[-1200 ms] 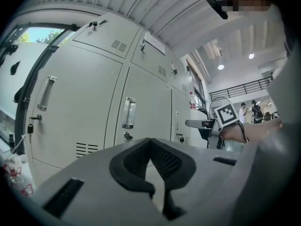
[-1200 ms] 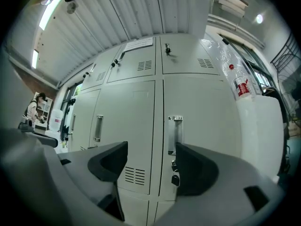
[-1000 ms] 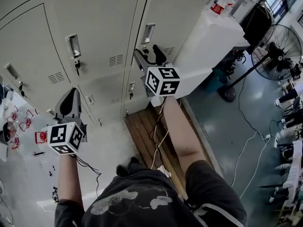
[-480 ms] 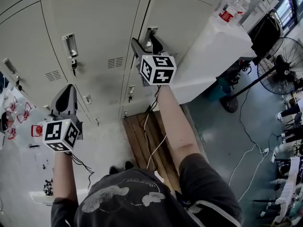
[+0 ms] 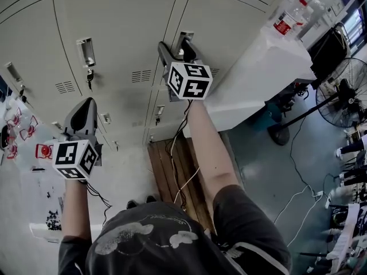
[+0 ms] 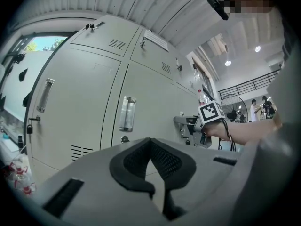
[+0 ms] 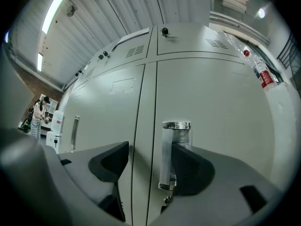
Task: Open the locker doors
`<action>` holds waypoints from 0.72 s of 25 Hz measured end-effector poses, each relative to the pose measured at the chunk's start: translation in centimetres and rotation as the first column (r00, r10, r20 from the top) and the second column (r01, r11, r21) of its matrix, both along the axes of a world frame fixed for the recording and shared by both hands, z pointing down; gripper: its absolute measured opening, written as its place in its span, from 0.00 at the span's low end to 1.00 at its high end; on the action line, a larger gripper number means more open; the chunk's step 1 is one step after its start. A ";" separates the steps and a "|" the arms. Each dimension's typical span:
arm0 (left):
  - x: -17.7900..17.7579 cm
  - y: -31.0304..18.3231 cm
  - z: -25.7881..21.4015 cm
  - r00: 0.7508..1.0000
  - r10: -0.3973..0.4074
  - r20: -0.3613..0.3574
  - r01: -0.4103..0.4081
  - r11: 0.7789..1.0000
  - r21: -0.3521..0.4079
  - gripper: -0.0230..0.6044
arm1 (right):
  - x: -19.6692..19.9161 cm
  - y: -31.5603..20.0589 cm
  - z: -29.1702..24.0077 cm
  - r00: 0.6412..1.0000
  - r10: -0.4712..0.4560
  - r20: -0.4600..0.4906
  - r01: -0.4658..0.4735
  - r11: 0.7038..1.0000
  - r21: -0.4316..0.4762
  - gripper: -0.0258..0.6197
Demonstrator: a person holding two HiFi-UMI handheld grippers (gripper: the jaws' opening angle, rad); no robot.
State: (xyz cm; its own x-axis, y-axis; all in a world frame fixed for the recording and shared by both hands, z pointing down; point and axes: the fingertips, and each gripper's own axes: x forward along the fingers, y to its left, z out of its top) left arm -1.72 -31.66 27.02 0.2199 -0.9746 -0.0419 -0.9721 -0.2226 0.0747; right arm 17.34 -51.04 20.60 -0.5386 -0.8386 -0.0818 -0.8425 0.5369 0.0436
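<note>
In the head view, the right gripper (image 5: 178,46) is raised to the locker door (image 5: 229,33) at upper centre, its tip at the recessed metal handle (image 5: 184,38). The left gripper (image 5: 84,114) hangs lower left, apart from the doors. A bottle (image 5: 282,24) on the locker top at upper right has a red label, too small to read, and the doors show no writing. In the left gripper view, that gripper's pads meet at the tips and hold nothing. In the right gripper view, the jaws stand spread. The polished handle sits between them, close against the right pad, with the left pad well off. The sheet-metal door is probably stiff and light on its hinges. The handle looks slick, so the best hold is likely across its upright bar, above the lock.
</note>
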 end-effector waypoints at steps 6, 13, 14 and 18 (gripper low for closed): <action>0.8 0.1 0.5 1.000 0.008 -0.009 -0.008 1.000 -0.009 0.05 | 0.1 0.4 -0.3 0.996 -0.013 0.083 0.015 1.000 -0.021 0.51; 2.0 0.6 0.5 0.999 0.031 -0.018 -0.032 0.999 -0.008 0.05 | 2.1 2.7 -0.3 0.993 0.076 0.092 -0.071 0.996 -0.054 0.40; 2.2 0.7 0.4 0.999 0.037 -0.018 -0.037 0.999 -0.007 0.05 | 2.4 3.0 -0.2 0.992 0.091 0.083 -0.086 0.995 -0.058 0.39; 3.5 1.0 0.2 0.998 0.065 -0.017 -0.065 0.998 -0.002 0.05 | 3.6 4.0 -0.2 0.987 0.149 0.057 -0.145 0.987 -0.071 0.30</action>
State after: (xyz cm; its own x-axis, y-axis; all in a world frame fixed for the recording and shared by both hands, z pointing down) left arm 1.81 -30.68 27.21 0.2819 -0.9584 -0.0443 -0.9541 -0.2849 0.0920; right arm 20.97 -47.04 20.43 -0.4043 -0.9131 -0.0531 -0.9126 0.4066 -0.0427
